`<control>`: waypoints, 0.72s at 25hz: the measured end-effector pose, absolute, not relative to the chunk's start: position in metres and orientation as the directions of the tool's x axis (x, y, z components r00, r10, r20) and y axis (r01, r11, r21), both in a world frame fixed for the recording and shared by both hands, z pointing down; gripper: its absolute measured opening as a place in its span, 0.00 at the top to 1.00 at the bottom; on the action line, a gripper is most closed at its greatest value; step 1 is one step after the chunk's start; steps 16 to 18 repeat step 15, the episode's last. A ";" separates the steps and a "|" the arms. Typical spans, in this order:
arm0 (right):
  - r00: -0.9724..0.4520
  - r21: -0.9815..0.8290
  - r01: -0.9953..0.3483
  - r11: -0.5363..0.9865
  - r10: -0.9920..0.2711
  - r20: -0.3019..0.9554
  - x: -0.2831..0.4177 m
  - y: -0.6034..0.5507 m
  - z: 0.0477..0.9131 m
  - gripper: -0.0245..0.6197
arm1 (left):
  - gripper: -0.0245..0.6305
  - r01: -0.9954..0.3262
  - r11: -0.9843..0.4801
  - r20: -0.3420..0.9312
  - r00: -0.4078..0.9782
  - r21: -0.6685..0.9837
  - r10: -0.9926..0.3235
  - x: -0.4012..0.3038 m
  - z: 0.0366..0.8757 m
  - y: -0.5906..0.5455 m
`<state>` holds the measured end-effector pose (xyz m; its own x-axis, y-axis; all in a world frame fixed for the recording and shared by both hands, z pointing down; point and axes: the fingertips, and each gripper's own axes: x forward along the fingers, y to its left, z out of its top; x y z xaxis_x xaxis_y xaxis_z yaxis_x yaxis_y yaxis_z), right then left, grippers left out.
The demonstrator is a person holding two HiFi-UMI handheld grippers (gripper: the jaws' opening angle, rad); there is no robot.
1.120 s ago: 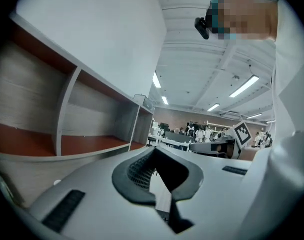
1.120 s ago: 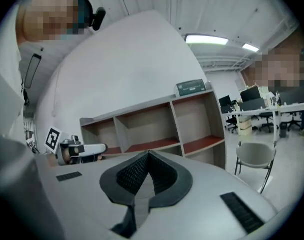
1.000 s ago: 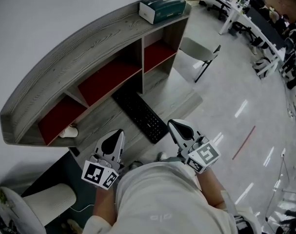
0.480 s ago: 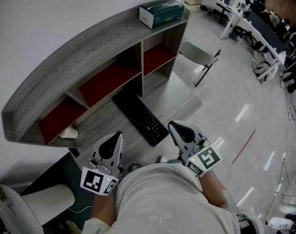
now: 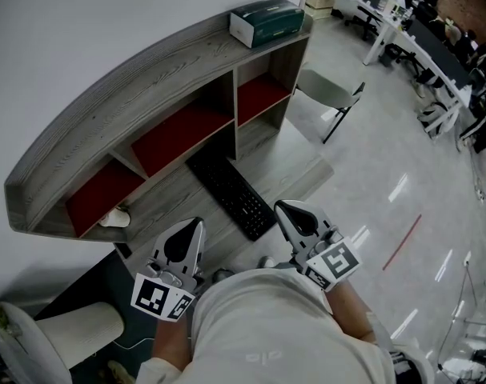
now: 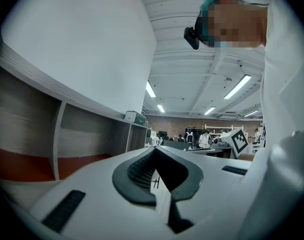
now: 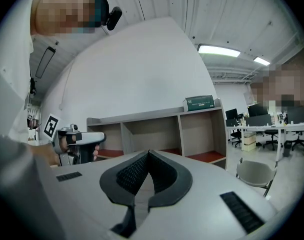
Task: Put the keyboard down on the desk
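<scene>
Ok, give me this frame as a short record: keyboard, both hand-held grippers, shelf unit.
keyboard: flat on the desk, in front of the shelf unit, untouched
left hand-held gripper: jaws together, empty, close to the person
right hand-held gripper: jaws together, empty, apart from the keyboard
shelf unit: green box on top, at the head view's right end
task status: keyboard appears already set down

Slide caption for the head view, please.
Keyboard lies on the desk by the shelves; left tongs and right tongs hover shut and empty nearby.
</scene>
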<state>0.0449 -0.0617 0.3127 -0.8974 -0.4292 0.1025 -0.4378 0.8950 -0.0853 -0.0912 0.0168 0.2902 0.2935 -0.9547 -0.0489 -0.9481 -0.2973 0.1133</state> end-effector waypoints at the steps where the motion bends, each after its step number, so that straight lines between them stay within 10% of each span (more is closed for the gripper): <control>1: -0.896 -0.081 -0.441 0.894 -0.432 0.104 0.045 -0.062 0.314 0.92 | 0.94 -0.948 -0.295 -0.044 0.292 0.119 -0.955 -0.092 0.292 0.017; 18: -0.876 -0.081 -0.478 0.875 -0.467 0.122 0.042 -0.068 0.327 0.92 | 0.94 -0.939 -0.281 -0.020 0.283 0.196 -0.959 -0.102 0.310 0.013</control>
